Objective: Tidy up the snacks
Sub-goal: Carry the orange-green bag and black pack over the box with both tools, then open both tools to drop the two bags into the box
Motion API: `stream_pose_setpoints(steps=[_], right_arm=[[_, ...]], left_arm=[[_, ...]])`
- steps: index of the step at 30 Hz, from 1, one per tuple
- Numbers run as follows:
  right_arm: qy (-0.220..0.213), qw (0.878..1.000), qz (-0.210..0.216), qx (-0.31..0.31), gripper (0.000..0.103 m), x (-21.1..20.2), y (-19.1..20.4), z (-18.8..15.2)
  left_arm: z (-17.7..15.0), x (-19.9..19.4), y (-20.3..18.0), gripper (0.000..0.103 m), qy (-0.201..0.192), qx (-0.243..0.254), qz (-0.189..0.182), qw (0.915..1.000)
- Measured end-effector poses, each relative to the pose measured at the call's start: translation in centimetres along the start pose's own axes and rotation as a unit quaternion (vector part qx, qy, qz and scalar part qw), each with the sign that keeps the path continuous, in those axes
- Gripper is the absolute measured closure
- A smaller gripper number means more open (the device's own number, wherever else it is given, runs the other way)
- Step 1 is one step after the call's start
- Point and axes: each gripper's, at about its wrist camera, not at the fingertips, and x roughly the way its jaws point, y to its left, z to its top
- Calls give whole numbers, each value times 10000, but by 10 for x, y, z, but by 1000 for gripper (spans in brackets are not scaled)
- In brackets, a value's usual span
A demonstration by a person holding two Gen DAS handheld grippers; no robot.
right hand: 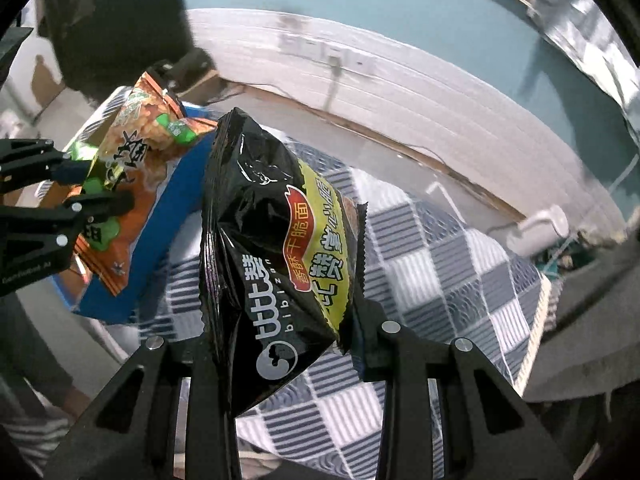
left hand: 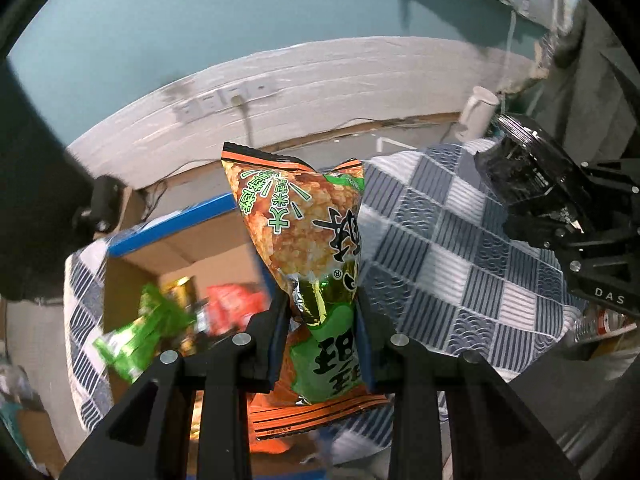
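While the left gripper (left hand: 322,312) had its jaws clamped on the lower part of an orange-and-green snack bag (left hand: 304,236), the bag stood upright above the near edge of a cardboard box (left hand: 176,252) with blue-edged flaps. Inside the box lay a green packet (left hand: 140,332) and a red packet (left hand: 236,304), both blurred, with bare cardboard showing toward its back wall. Right of the box spread a blue-and-white checked cloth (left hand: 440,264), its patterned surface open up to its far edge near the white wall.

From the right wrist view, the right gripper (right hand: 280,340) had its jaws clamped on a black snack bag (right hand: 260,240) with a yellow panel, held upright over the checked cloth (right hand: 440,272). To its left the left gripper (right hand: 100,196) carried the orange-and-green snack bag (right hand: 132,168) over the box's blue flap (right hand: 160,232), the two bags near each other but apart. A white roller (right hand: 540,232) lay beyond the cloth's far right edge.
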Motion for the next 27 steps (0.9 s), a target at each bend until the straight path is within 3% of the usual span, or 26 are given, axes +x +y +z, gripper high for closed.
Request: stream_pose_setpoints(steps=[11, 16, 27], right_arm=[[-44, 9968, 417, -688, 73, 21, 87, 47], [64, 9941, 603, -899, 73, 38, 123, 66], [315, 9903, 771, -1113, 72, 72, 175, 96]], left_arm=[[-39, -6, 98, 73, 91, -863, 239, 9959], [-56, -3, 127, 72, 80, -1070, 439, 9933], [-88, 17, 170, 71, 341, -1583, 430, 9859]])
